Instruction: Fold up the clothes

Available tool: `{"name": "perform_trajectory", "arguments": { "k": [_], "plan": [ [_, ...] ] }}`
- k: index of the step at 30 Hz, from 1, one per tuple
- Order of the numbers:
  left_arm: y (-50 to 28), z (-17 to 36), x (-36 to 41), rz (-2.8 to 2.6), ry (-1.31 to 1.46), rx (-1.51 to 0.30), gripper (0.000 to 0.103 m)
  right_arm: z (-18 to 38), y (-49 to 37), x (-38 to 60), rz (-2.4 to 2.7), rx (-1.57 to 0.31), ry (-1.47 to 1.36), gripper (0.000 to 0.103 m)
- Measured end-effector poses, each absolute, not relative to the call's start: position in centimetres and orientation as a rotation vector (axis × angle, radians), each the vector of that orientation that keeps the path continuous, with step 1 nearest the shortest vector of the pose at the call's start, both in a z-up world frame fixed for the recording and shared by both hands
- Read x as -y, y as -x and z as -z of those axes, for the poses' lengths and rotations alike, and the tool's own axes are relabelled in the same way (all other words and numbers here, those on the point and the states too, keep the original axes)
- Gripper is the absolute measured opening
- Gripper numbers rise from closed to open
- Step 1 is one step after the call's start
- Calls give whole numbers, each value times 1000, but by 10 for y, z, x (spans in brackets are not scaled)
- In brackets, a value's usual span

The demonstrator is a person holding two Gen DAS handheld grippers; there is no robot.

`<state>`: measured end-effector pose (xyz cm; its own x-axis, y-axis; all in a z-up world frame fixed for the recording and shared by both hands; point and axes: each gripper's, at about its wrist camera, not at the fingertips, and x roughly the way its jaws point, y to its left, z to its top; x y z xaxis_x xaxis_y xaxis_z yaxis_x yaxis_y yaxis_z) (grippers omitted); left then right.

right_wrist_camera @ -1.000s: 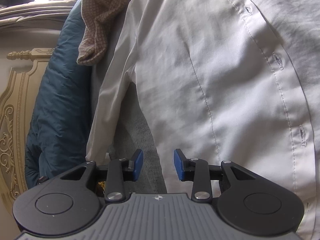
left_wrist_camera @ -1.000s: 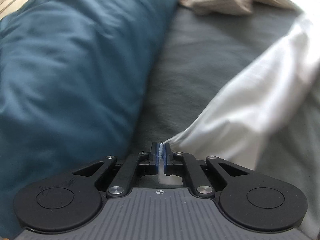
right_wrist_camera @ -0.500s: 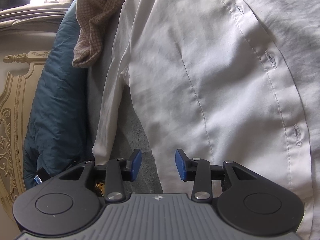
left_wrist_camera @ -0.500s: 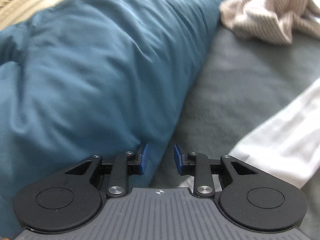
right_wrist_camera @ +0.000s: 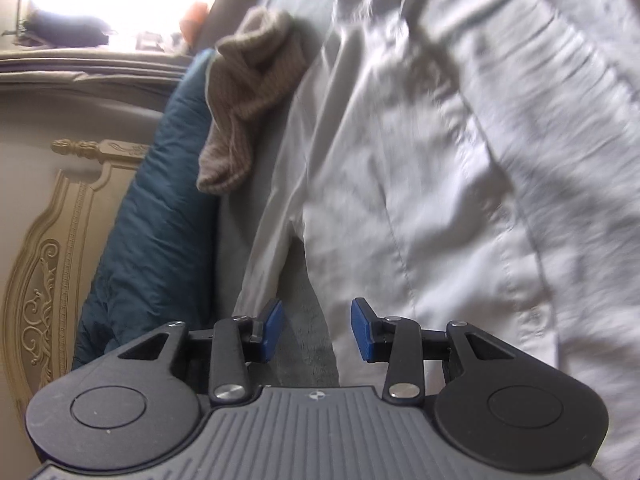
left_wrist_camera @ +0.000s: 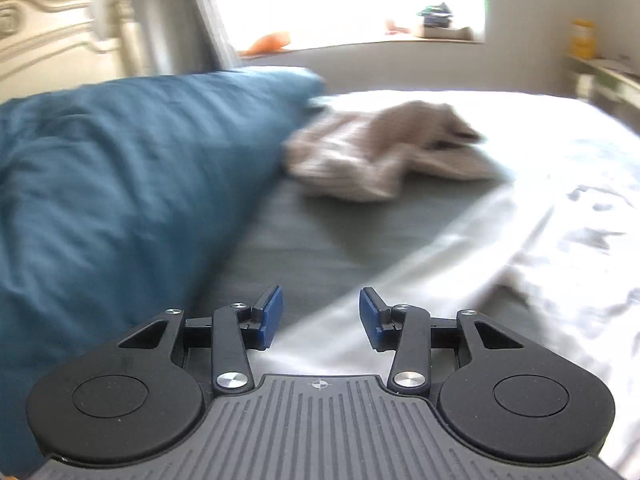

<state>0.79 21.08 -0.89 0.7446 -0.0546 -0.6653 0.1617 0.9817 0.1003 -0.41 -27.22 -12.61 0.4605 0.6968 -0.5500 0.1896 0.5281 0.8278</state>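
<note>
A white button shirt (right_wrist_camera: 440, 168) lies spread on the grey bedsheet (right_wrist_camera: 308, 352), its sleeve (right_wrist_camera: 276, 208) running down towards me. My right gripper (right_wrist_camera: 317, 330) hovers open above the gap between sleeve and body, with nothing between its blue pads. In the left wrist view the same shirt (left_wrist_camera: 500, 256) lies to the right, its sleeve (left_wrist_camera: 360, 304) reaching under my left gripper (left_wrist_camera: 320, 317). That gripper's jaws are opening and hold nothing; the sleeve lies below them. A brown knitted garment (left_wrist_camera: 380, 152) is crumpled farther back, also seen as a brown knit (right_wrist_camera: 244, 92).
A big teal pillow (left_wrist_camera: 120, 184) fills the left, also visible as the pillow (right_wrist_camera: 160, 220), against a cream carved headboard (right_wrist_camera: 52, 280). A bright window sill (left_wrist_camera: 360, 40) with small items sits behind the bed (left_wrist_camera: 304, 248).
My left gripper let go of the white sleeve, opened and rose, tilting up so the window came into view. My right gripper stayed open and lifted back a little from the shirt.
</note>
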Motion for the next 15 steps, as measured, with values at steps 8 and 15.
{"name": "perform_trajectory", "arguments": {
  "k": [8,15],
  "plan": [
    [26,67,-136,444,-108,-944,44,123,60,299,-389,-1065,-816,40],
    [70,118,-79,578,-163,-1069,43,140,110,285,-434,-1096,-570,33]
  ]
}}
